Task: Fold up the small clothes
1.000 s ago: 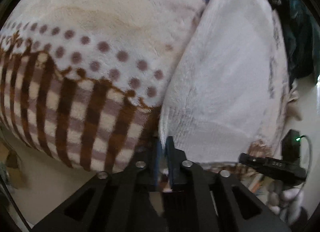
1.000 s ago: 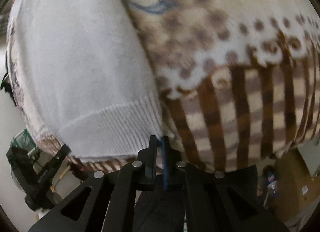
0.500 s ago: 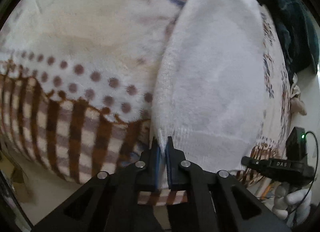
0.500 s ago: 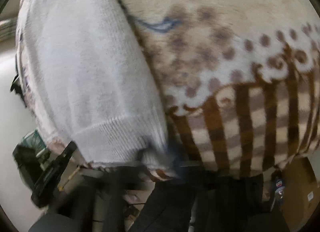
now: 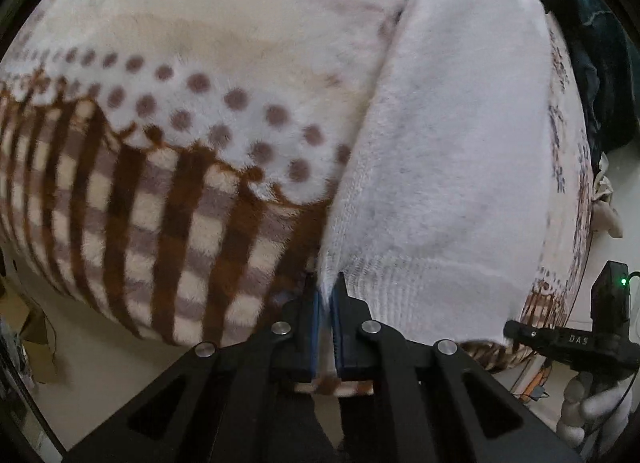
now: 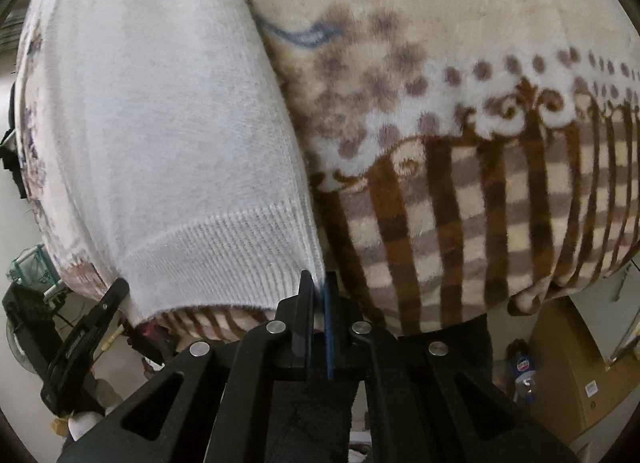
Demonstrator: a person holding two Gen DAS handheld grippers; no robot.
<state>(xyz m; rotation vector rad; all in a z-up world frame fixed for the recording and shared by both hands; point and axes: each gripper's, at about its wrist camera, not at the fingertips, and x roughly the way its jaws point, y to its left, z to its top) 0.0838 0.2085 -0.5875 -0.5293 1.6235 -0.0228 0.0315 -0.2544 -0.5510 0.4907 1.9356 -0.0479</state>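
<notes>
My left gripper (image 5: 326, 295) is clamped on one near corner of the white sweater (image 5: 452, 167), my right gripper (image 6: 319, 295) on the other, both at its ribbed hem. The sweater lies flat on the blanket (image 5: 168, 135), hem along the blanket's near edge, both jaws nearly closed on fabric.
</notes>
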